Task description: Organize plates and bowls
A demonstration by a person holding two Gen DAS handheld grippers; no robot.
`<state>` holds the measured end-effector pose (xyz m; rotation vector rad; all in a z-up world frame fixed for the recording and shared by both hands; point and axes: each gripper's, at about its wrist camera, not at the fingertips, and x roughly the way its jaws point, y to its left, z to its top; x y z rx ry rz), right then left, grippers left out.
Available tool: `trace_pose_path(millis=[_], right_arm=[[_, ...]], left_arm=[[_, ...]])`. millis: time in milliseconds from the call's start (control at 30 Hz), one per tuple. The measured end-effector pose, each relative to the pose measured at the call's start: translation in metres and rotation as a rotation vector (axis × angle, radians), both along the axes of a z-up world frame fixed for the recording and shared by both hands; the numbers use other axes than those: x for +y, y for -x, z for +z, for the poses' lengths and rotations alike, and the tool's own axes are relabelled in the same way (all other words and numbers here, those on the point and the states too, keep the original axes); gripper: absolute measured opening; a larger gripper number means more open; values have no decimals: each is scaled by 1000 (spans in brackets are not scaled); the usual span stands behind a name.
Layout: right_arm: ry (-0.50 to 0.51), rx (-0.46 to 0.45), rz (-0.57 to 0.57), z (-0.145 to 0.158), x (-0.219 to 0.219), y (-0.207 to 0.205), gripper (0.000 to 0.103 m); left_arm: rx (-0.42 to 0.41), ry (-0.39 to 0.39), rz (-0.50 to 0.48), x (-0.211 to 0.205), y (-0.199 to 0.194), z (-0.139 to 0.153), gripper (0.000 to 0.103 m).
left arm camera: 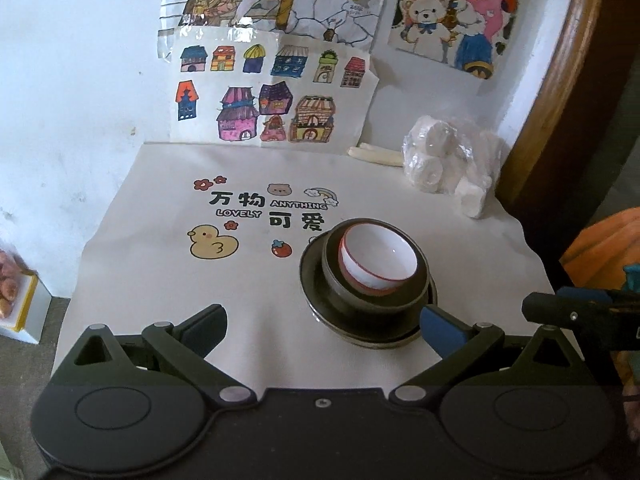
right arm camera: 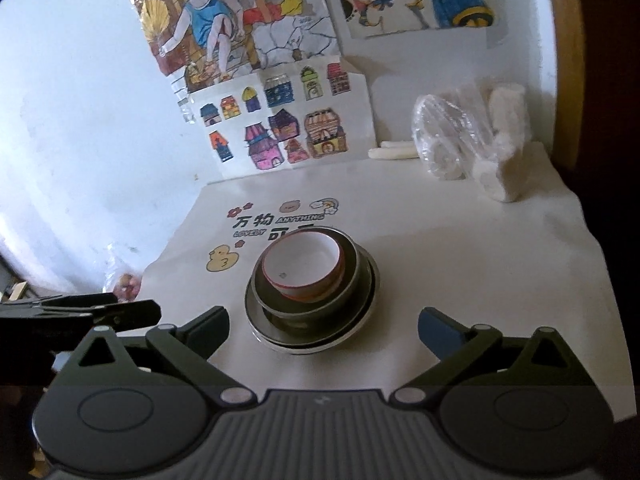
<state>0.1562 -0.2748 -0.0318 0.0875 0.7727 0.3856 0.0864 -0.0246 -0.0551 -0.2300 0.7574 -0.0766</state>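
A white bowl with a red rim (left arm camera: 380,260) sits tilted inside a dark bowl (left arm camera: 340,300), which stands on a dark plate (left arm camera: 316,300) on the printed white cloth. The same stack shows in the right wrist view: white bowl (right arm camera: 304,264), dark bowl (right arm camera: 352,292), plate (right arm camera: 260,320). My left gripper (left arm camera: 322,330) is open and empty, just in front of the stack and slightly to its left. My right gripper (right arm camera: 324,332) is open and empty, just in front of the stack. Each gripper's tip shows at the edge of the other's view.
The cloth (left arm camera: 160,288) covers a small table against a white wall with children's drawings (left arm camera: 272,100). A clear plastic bag of white rolls (left arm camera: 444,156) and white sticks (left arm camera: 376,156) lie at the back right. A wooden frame (left arm camera: 560,80) stands to the right.
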Motion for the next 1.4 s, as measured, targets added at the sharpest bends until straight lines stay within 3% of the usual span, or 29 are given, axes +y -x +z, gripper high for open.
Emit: trace_pose_path(millis=[267, 733, 1400], right_arm=[[13, -20, -109, 0, 13, 40, 103], [47, -69, -140, 0, 44, 106, 103], [49, -97, -144, -1, 44, 119, 103]], left_arm=[[-19, -6, -42, 13, 30, 0, 102], [-35, -25, -82, 34, 70, -5, 102], [-64, -71, -108, 29, 84, -1, 102]])
